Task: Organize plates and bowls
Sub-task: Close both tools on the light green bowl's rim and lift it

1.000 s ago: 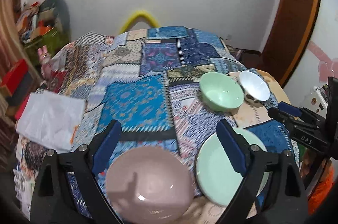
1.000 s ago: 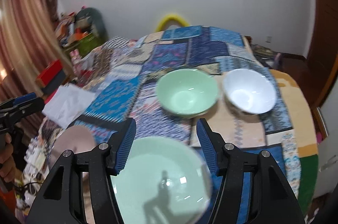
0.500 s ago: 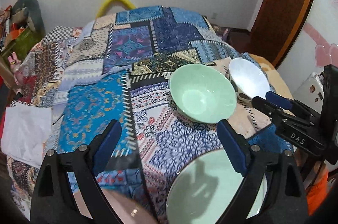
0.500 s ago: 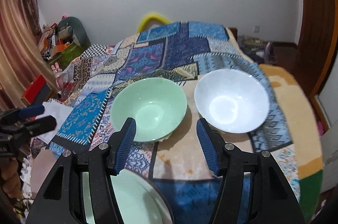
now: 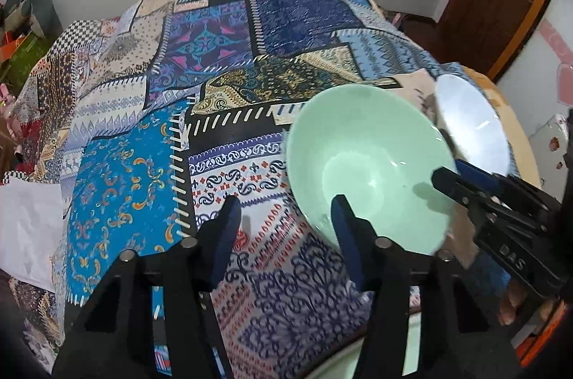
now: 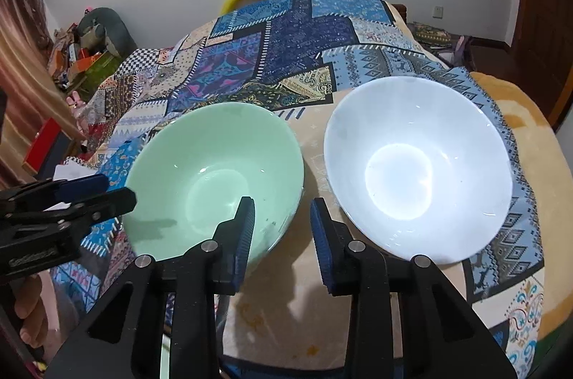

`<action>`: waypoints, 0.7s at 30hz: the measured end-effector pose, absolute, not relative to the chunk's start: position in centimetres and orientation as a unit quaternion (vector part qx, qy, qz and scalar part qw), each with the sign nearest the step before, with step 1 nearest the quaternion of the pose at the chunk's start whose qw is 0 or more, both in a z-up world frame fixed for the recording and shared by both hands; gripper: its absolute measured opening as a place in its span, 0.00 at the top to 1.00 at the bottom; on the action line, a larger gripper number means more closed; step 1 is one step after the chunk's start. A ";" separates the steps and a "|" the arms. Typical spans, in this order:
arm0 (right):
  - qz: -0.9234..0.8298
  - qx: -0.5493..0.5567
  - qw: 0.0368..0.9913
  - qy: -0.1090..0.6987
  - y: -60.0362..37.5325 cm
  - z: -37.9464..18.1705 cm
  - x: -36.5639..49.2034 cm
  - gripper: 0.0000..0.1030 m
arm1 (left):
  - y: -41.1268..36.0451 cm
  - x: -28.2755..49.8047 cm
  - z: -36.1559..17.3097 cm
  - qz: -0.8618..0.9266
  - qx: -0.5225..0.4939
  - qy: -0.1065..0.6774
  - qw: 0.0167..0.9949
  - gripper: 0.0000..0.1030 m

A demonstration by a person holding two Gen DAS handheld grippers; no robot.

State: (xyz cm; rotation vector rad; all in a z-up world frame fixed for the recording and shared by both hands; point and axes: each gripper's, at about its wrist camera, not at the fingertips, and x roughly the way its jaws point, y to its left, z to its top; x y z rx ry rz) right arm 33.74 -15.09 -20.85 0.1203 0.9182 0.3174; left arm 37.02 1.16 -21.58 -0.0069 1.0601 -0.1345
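Both jaw pairs have just been closing astride the glossy mint-green ceramic bowl (image 6: 215,178)'s near rim, left gripper (image 5: 283,228) low-centre, right gripper (image 6: 281,225) low-centre, still gapped, unclamped; the operator should seat the rim deep before squeezing, clear of the white glazed bowl (image 6: 419,168) at frame right.

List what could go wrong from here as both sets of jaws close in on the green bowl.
1. Both the left gripper and right gripper, jaws just closing, straddle the green bowl's near rim without pinching it yet; opposing pulls could tip it.
2. The white bowl sits right beside it; a nudge could knock them together.
3. The patchwork cloth looks soft and uneven, so a released bowl might rock.
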 end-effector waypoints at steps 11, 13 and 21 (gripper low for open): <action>0.154 0.067 0.870 0.464 -14.7 -22.3 35.3 0.82 | 0.4 39.4 -23.9 -0.064 0.002 0.518 0.853 0.67; 0.158 0.065 0.868 0.466 -14.5 -22.3 35.4 0.84 | 0.3 39.7 -24.3 -0.070 -0.002 0.522 0.850 0.70; 0.163 0.057 0.871 0.461 -14.0 -22.1 35.3 0.85 | -0.2 39.8 -24.8 -0.089 -0.017 0.530 0.843 0.88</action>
